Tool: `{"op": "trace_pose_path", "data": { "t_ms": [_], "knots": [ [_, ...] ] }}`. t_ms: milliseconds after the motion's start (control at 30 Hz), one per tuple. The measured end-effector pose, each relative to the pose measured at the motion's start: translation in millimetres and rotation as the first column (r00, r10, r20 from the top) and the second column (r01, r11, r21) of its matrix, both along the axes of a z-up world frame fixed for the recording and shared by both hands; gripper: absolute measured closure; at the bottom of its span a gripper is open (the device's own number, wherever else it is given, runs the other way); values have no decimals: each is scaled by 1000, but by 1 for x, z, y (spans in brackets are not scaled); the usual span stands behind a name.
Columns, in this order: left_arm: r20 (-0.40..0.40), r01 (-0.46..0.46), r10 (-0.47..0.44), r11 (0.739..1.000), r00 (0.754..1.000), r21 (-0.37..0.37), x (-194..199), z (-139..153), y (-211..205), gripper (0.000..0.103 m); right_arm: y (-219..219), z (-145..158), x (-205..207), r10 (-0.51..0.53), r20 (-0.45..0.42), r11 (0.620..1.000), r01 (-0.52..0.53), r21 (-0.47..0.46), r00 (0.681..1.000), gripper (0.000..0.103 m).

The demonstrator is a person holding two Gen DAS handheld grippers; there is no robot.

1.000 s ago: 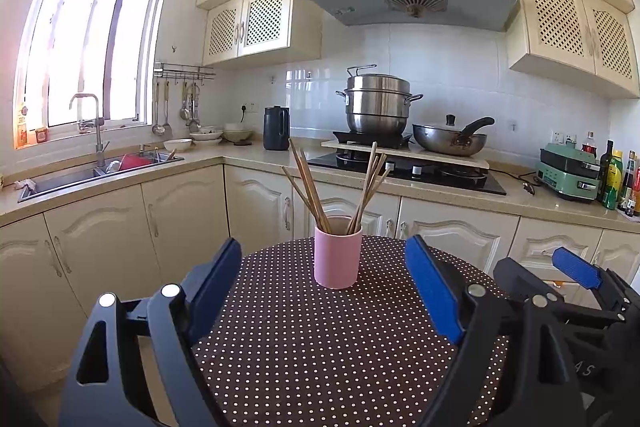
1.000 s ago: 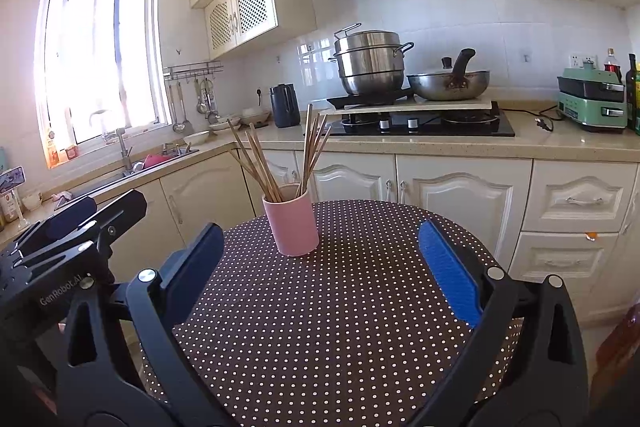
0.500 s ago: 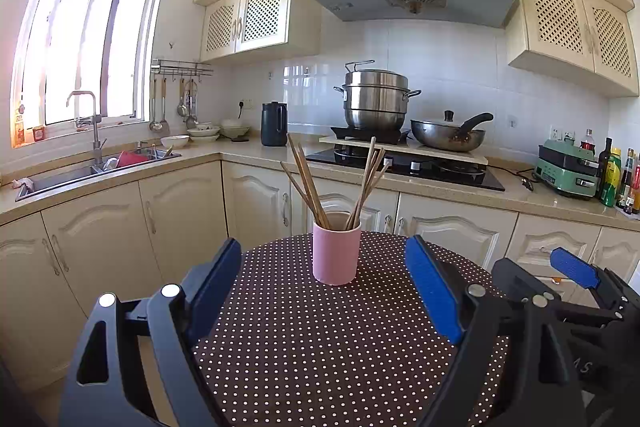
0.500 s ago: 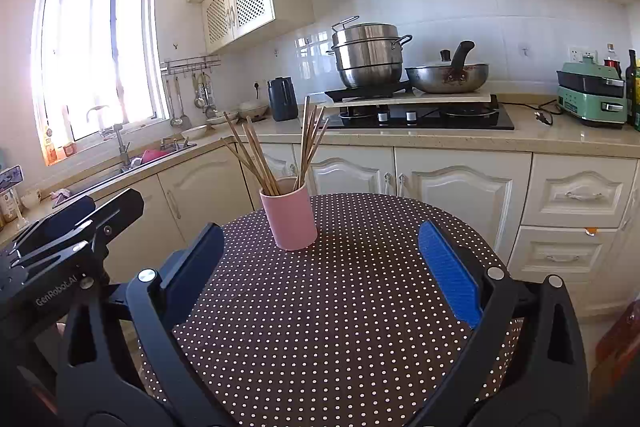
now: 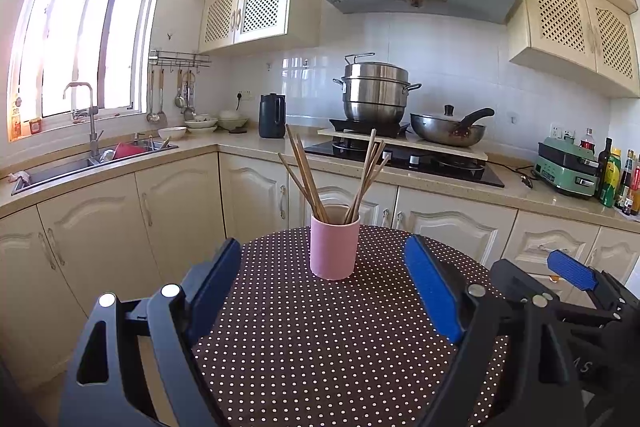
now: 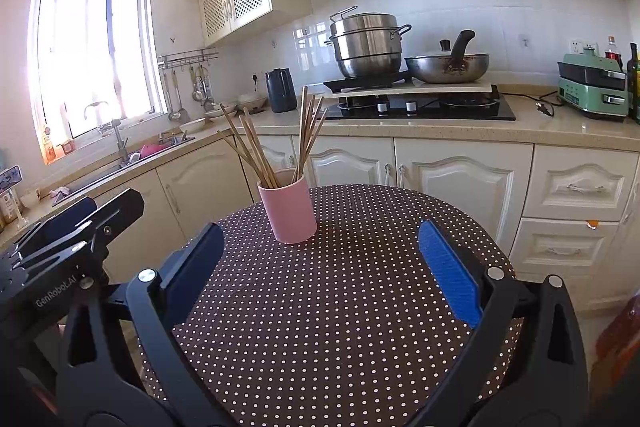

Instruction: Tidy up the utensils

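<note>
A pink cup [image 5: 334, 247] stands upright near the far edge of the round polka-dot table [image 5: 320, 347], holding wooden chopsticks [image 5: 308, 175] splayed in two leaning bunches, perhaps ten in all. The left gripper [image 5: 324, 291] and right gripper [image 6: 320, 263] hover over the near side, jaws spread wide, gripping nothing, well apart from the cup

one pink cup [image 5: 334, 248], about eight chopsticks [image 5: 306, 175], one dotted table [image 5: 320, 339], two grippers, one steamer pot [image 5: 375, 93], one wok [image 5: 447, 127]
</note>
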State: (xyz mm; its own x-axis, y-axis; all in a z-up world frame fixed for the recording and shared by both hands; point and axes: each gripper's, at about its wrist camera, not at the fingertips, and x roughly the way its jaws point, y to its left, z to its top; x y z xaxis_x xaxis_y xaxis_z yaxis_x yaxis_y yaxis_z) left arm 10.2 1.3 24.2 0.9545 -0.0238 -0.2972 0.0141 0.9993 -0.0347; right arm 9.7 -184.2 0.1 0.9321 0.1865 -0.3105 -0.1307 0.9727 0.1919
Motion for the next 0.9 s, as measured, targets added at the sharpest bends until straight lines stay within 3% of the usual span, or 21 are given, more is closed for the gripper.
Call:
{"op": "trace_pose_path", "data": {
  "t_ms": [900],
  "knots": [
    [-41,9,-9,1000,999,0,16,-7,-7,20,-8,-8,13,-1,-51,1000,3,27,999,7]
  ]
}}
